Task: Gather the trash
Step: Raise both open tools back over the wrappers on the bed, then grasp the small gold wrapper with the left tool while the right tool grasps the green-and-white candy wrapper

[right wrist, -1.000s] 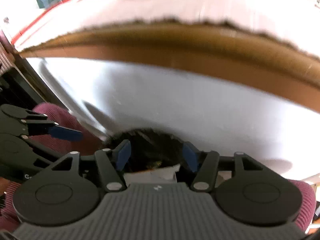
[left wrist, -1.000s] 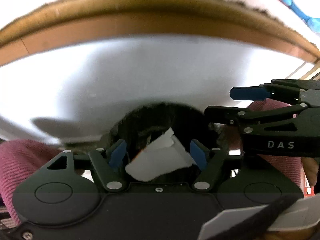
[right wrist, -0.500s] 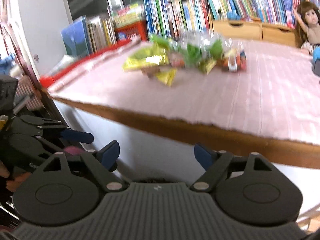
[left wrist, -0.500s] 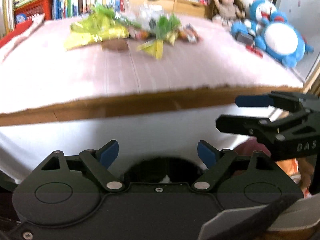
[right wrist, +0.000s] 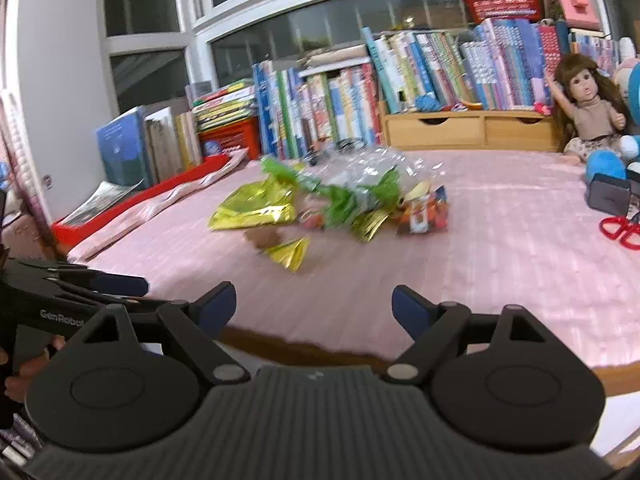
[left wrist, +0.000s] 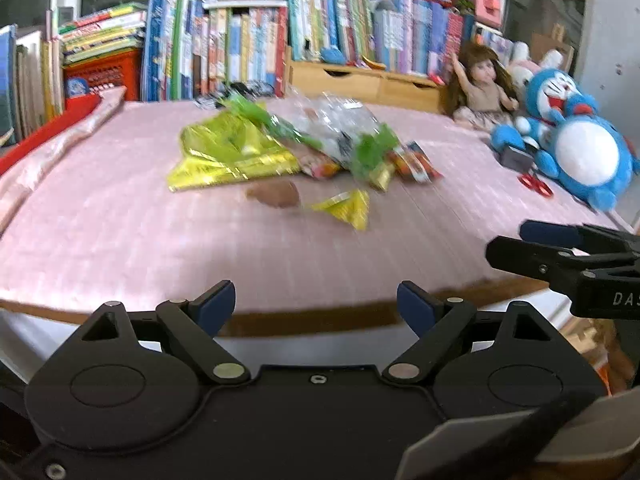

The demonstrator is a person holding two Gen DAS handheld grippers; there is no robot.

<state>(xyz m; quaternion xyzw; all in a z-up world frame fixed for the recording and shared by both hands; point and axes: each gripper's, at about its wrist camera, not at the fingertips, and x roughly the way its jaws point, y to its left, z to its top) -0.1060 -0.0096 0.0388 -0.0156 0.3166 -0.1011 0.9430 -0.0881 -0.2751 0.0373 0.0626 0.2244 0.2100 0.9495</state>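
On pink ribbed cloth (left wrist: 120, 240), crinkled yellow foil wrapper (left wrist: 228, 156), clear crumpled plastic (right wrist: 372, 172).

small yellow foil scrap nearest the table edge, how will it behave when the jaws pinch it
The small yellow foil scrap looks thin and creased, so it is probably very light and floppy and will crumple. Its shiny surface may slip. Lying flat on the pink tablecloth, it will likely slide if pushed.
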